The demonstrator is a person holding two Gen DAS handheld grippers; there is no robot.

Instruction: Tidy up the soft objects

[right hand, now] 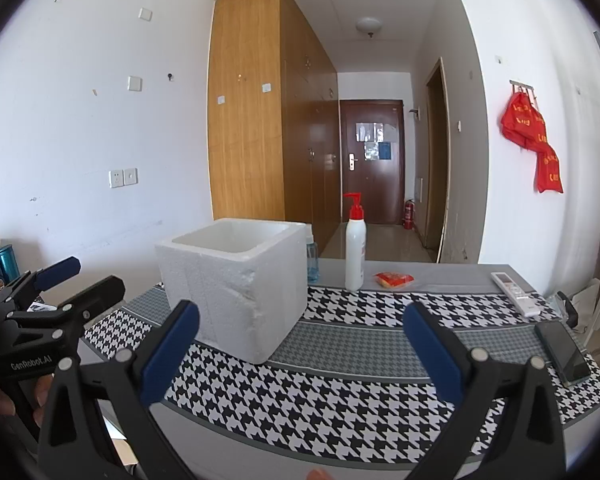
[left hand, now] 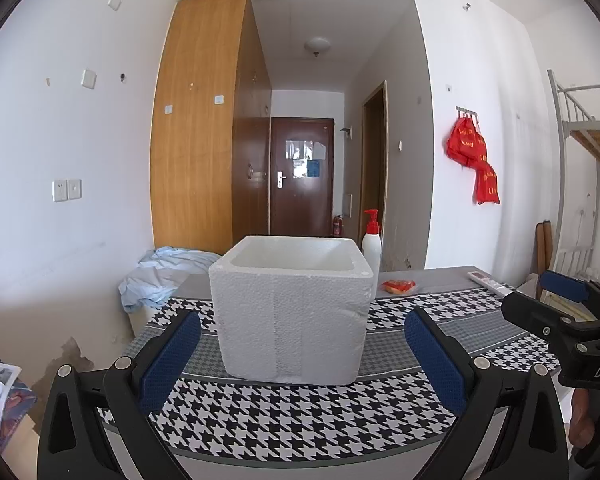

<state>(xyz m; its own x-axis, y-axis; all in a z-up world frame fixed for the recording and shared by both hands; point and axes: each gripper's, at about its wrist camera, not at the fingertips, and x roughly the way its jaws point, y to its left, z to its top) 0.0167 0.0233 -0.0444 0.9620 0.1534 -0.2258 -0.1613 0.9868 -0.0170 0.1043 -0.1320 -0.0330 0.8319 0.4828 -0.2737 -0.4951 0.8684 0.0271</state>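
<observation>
Both wrist views bright and evenly daylit, source not visible, only soft faint shadows under the foam box [left hand: 290, 312] on the tablecloth [left hand: 300, 416]; focus sharp throughout, mild overexposure on the white walls [left hand: 60, 140], strong fisheye bending of straight lines and black vignette at all corners.

A: Foam box [left hand: 292, 312] interior mostly hidden by its walls. Blue bottle [right hand: 312, 260] half behind it.

B: Noted. Bunk bed [left hand: 588, 120] cut by frame edge; door notices [right hand: 374, 142] illegible.
</observation>
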